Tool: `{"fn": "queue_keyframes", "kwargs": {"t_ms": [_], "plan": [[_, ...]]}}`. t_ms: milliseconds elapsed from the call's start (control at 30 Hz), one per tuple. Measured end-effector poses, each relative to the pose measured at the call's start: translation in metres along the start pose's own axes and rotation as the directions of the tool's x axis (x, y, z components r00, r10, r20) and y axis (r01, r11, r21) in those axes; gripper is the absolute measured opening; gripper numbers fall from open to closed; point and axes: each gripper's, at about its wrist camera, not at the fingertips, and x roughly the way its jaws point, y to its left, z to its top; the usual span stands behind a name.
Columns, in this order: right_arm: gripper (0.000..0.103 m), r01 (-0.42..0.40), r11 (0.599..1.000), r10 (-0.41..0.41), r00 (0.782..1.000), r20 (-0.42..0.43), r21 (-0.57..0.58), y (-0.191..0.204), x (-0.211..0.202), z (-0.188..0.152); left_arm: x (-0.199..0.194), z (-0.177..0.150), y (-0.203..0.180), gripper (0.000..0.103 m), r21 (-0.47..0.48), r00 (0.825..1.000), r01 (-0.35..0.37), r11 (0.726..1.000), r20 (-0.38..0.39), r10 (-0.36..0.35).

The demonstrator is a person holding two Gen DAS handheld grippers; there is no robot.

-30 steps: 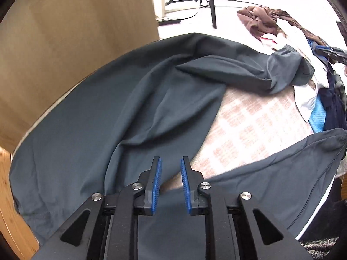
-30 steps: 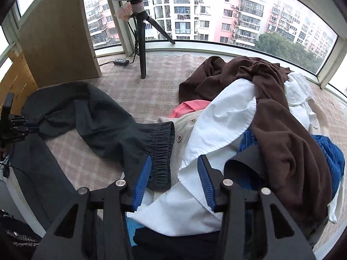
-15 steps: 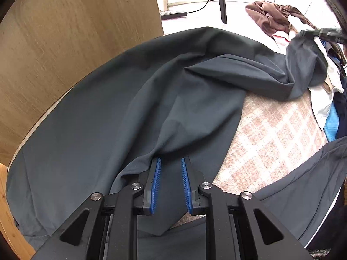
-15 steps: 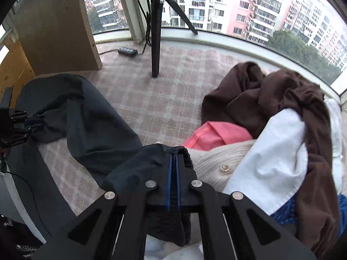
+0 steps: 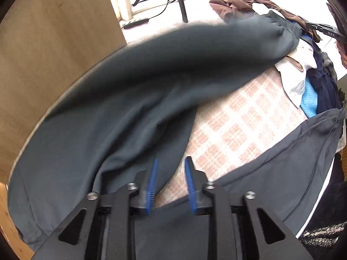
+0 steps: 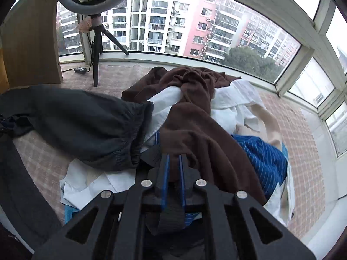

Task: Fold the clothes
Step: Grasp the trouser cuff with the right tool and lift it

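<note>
Beside heaped clothes (image 6: 195, 117), right gripper (image 6: 172, 169) clamps grey trousers (image 5: 130, 108); left gripper (image 5: 170, 171) gapes.

open checked cloth (image 5: 243, 117) lies between the two spans of the dark grey garment (image 5: 108, 117) and gives clear passage. the clothes pile (image 6: 201, 117) blocks the right side. the tripod (image 6: 96, 49) and wooden panel (image 5: 54, 43) close off the far left.
</note>
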Motion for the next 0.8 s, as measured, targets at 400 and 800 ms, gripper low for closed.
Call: {"fn": "queue_keyframes", "kwargs": {"t_ms": [400,800], "plan": [[0.044,-0.064,0.996,0.055,0.989,-0.137,-0.067,0.050,0.078,0.075,0.017,0.030,-0.035,0.045,0.183,0.994,-0.098,0.978,-0.020,0.103],[0.008,-0.146,0.986,0.153,0.985,-0.085,0.083,0.041,0.065,0.100,-0.016,-0.005,-0.038,0.000,0.165,0.999,-0.046,0.985,0.024,0.043]]}}
